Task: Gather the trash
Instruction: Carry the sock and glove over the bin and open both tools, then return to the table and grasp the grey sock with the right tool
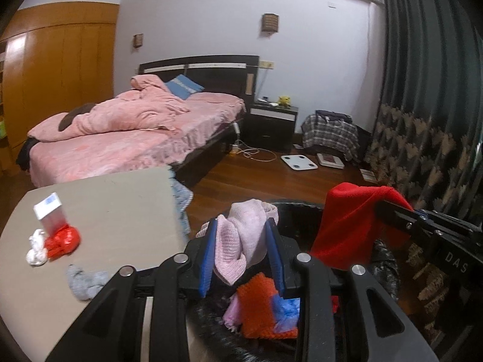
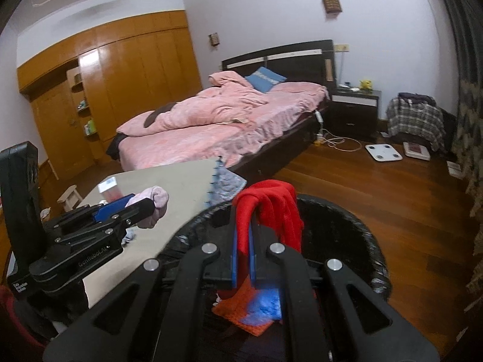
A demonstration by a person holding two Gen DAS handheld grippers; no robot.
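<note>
left gripper (image 1: 244,235): blue pads partly closed on a bunched pink knit cloth (image 1: 241,241); cloth bulges above the fingertips and hangs between them; held over the bin
right gripper (image 2: 244,235): pads pinched nearly together on a red cloth (image 2: 268,211); cloth drapes over the fingertips and hangs down on both sides; held over the bin opening
bin (image 2: 356,235): round, black liner; stands on the wood floor just beside the table edge; holds an orange knit piece (image 1: 256,304), a blue piece (image 2: 265,304) and some pink fabric
table (image 1: 120,199): grey-beige top, left of the bin
on table: white box with a blue end (image 1: 49,211), red crumpled bag (image 1: 62,239) touching its base, white crumpled wad (image 1: 36,249) beside the bag, grey cloth (image 1: 86,282) near the front edge
background: bed with pink bedding (image 1: 135,126), wood wardrobe (image 2: 126,90), dark nightstand (image 1: 271,123), white scale (image 1: 299,162) on the floor
</note>
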